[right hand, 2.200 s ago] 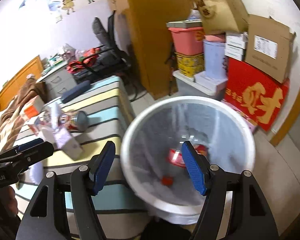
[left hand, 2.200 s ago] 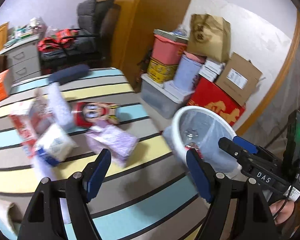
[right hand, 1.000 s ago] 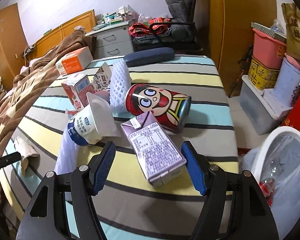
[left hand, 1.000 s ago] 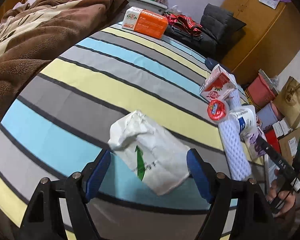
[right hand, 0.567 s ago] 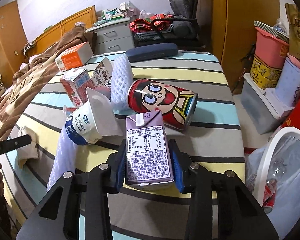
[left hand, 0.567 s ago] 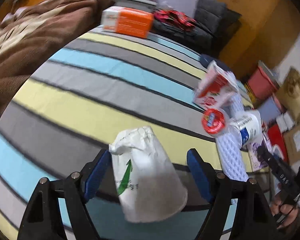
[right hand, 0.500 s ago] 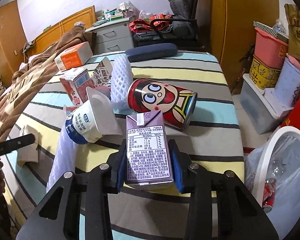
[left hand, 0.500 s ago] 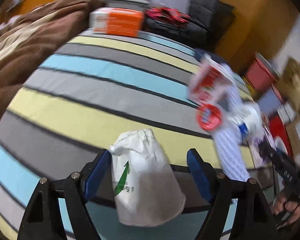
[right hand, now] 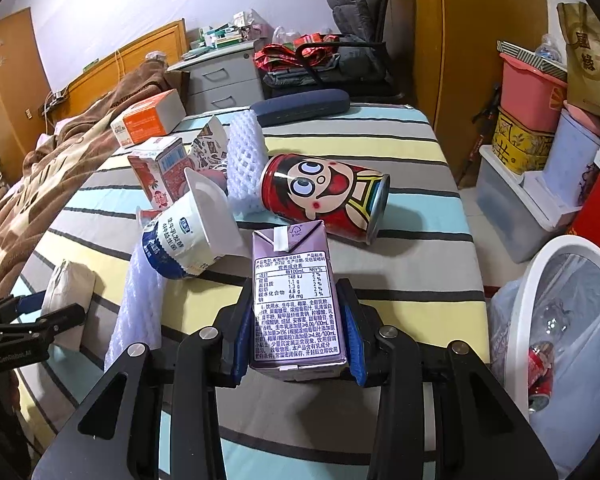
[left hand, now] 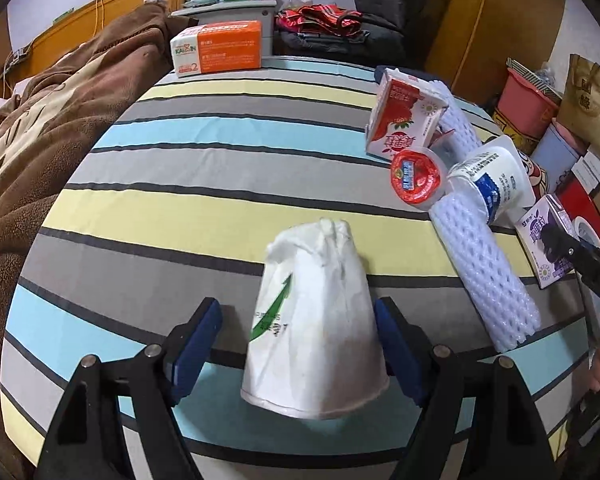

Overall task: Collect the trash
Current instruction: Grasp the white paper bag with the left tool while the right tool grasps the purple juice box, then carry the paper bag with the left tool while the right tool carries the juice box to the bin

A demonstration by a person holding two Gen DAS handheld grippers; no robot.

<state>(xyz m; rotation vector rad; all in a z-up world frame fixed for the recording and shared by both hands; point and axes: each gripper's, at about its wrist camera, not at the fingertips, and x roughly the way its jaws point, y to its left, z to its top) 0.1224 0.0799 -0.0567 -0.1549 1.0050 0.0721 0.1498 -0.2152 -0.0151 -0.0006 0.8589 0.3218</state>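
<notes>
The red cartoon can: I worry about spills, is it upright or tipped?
Tipped. The can lies on its side on the striped cloth, printed face upward. Whether it holds liquid, cannot tell.

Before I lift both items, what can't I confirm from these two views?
- Left gripper: the paper cup hides whether its right pad touches.
- Purple carton: right view shows no underside, so whether it has left the bed is unclear.
- Trash bin: cut off by the frame edge.

On the striped tablecloth [right hand: 416, 240], the purple drink carton [right hand: 296, 300] lies at six o'clock, the red cartoon-face can [right hand: 324, 196] at twelve behind it, the white yogurt cup [right hand: 184, 236] at ten, and the white lined trash bin [right hand: 560, 320] at three, beside the table.
</notes>
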